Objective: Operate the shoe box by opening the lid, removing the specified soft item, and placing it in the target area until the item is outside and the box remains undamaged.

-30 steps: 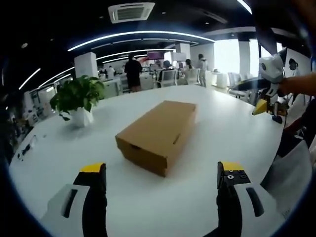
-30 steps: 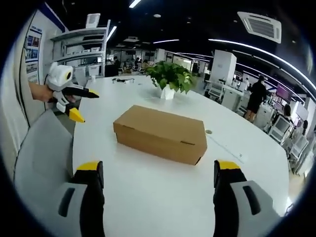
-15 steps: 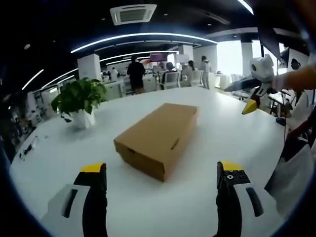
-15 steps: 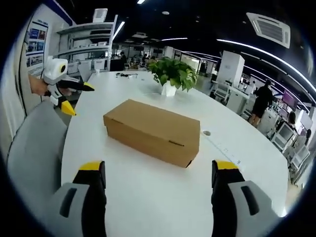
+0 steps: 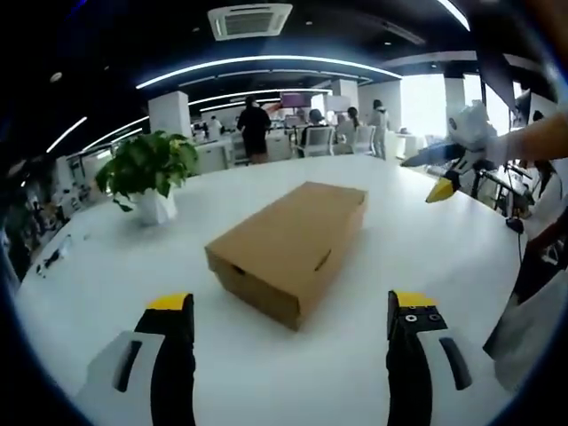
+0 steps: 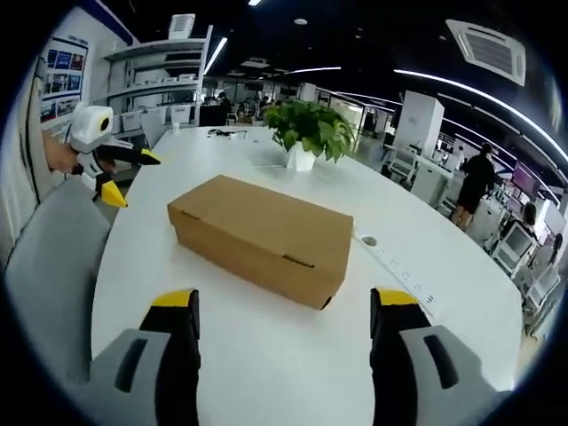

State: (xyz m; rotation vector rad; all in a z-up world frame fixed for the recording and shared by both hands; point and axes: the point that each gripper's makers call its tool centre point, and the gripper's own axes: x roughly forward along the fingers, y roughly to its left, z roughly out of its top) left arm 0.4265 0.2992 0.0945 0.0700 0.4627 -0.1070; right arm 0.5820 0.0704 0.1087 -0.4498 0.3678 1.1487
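A brown cardboard shoe box (image 5: 288, 246) (image 6: 262, 235) lies shut on the white round table (image 5: 106, 266) (image 6: 293, 355), lid down. My left gripper (image 5: 284, 311) hangs open just short of the box's near corner, nothing between its yellow-tipped fingers. It shows in the right gripper view as the left gripper (image 6: 115, 173), open, off to the box's left beyond the table edge. My right gripper (image 6: 282, 306) is open too, close before the box's long side. In the left gripper view the right gripper (image 5: 435, 175) hovers open above the table's right side.
A potted green plant (image 5: 146, 173) (image 6: 309, 133) stands on the table beyond the box. A grey chair (image 6: 49, 266) sits at the table's edge. Small dark items (image 5: 49, 257) lie near the far rim. People and desks fill the office behind.
Both grippers have drawn slightly closer to the box, which looks larger in both views. The right gripper has swung inward over the table. The box has not moved.
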